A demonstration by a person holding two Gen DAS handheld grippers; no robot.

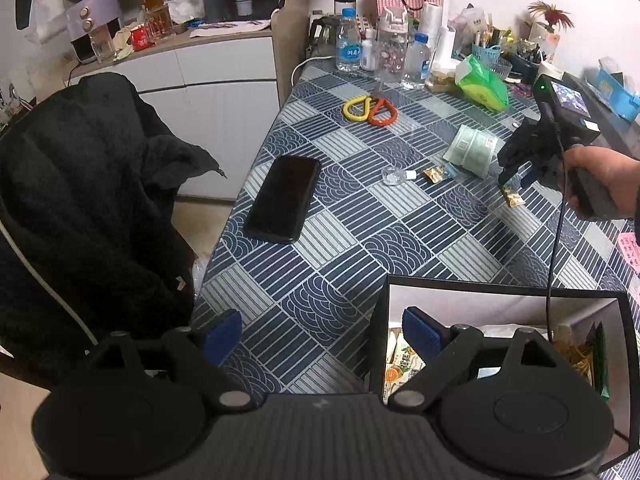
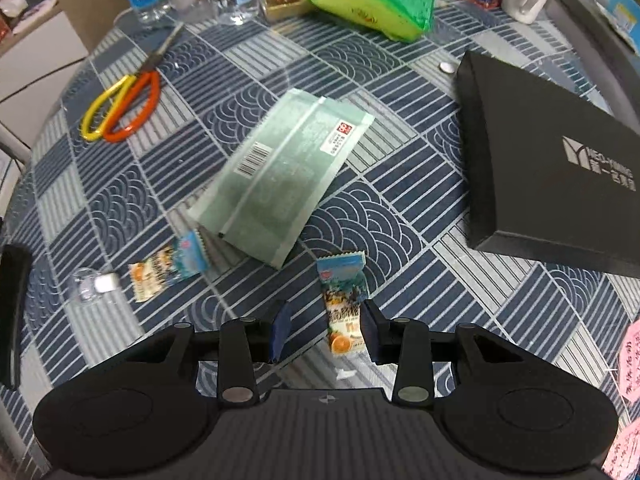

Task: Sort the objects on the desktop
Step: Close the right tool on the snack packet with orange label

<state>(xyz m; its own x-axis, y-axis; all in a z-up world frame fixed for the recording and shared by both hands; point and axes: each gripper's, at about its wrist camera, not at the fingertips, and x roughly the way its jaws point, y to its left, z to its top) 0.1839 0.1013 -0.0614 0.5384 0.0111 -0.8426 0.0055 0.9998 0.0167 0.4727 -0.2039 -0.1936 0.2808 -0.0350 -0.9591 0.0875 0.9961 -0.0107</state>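
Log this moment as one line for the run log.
right gripper: open, straddling candy packet | left gripper: open, idle, beside open box | second candy: on table

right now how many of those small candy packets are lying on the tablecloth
2. One candy packet lies between the right gripper fingers; the other candy packet lies left of it, beside the pale green pouch. More may sit hidden in the box.

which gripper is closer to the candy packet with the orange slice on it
Right. The right gripper is open with the candy packet lying between its fingers on the table. The left gripper hangs back at the near edge, beside the open box.
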